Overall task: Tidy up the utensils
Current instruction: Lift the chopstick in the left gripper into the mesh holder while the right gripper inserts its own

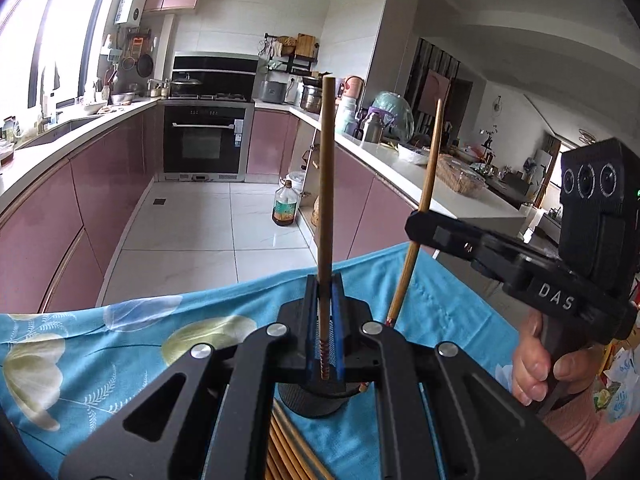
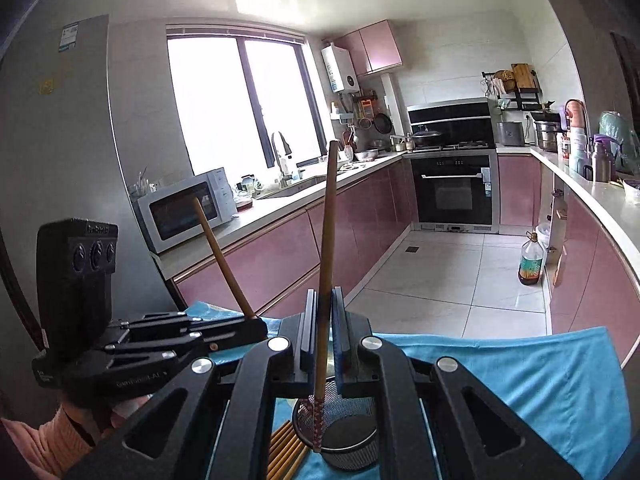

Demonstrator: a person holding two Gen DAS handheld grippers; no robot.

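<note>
My left gripper [image 1: 325, 285] is shut on a brown chopstick [image 1: 326, 168] that stands upright between its blue pads, patterned end down. To its right, my right gripper [image 1: 414, 224] is shut on a second, lighter chopstick [image 1: 430, 164], tilted slightly. In the right wrist view the right gripper [image 2: 324, 297] clamps its chopstick [image 2: 329, 216] just above a black mesh holder [image 2: 348, 432]. The left gripper [image 2: 256, 322] holds its chopstick [image 2: 219, 250] at the left. Several more chopsticks [image 2: 286, 450] lie on the blue cloth [image 2: 520, 380] beside the holder [image 1: 316, 402].
The blue floral cloth [image 1: 100, 340] covers the table, whose far edge drops to a white tiled floor. Pink kitchen cabinets run along both sides. An oil bottle [image 1: 285, 205] stands on the floor. A person's hand [image 1: 534, 364] grips the right gripper's handle.
</note>
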